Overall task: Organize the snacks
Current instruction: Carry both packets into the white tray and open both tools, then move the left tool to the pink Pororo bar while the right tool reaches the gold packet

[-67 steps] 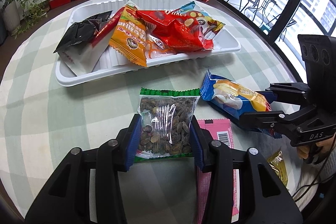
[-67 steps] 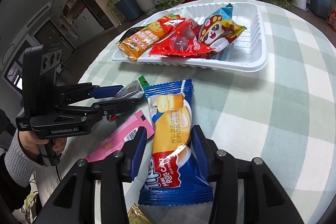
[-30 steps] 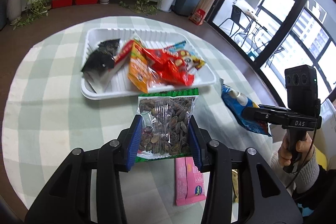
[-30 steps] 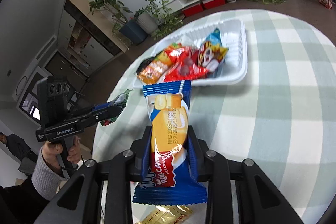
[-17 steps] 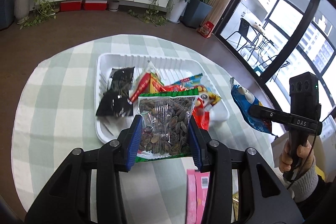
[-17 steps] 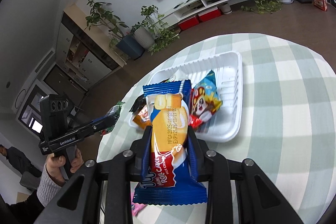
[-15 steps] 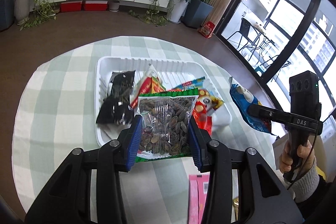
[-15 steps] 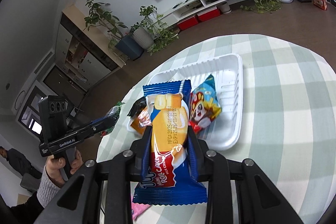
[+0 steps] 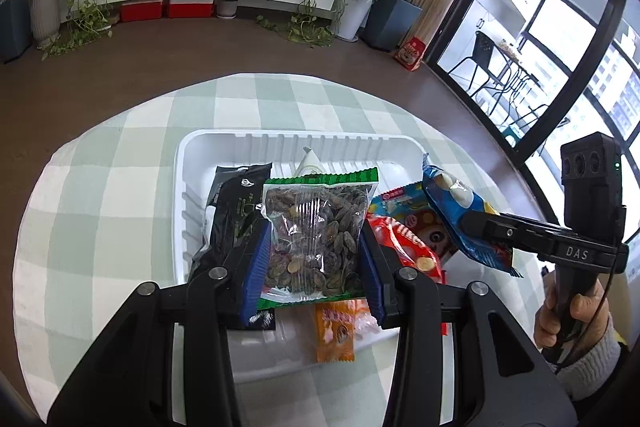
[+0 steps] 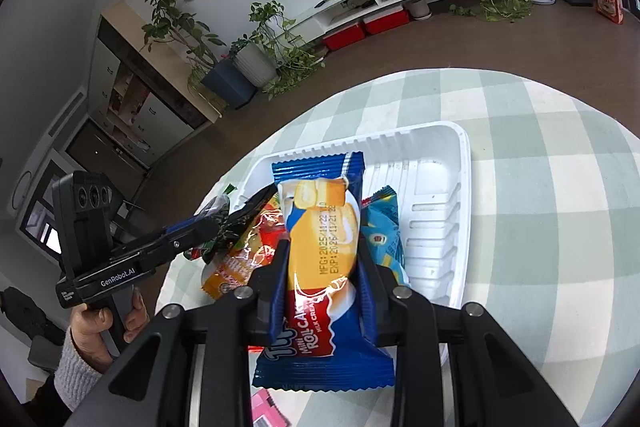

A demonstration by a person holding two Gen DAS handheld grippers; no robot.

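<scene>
My left gripper is shut on a clear green-edged bag of sunflower seeds, held above the white tray. My right gripper is shut on a blue mini roll cake pack, held above the same tray. The roll cake pack and right gripper also show at the right of the left wrist view. In the tray lie a black packet, a red snack bag, an orange packet and a light blue packet.
The tray sits on a round table with a green checked cloth. A pink packet lies on the table below the right gripper. The tray's right part holds nothing. Plants and a TV shelf stand beyond the table.
Both grippers have risen and moved forward over the tray, each still holding its packet. The tray now lies directly under them.
</scene>
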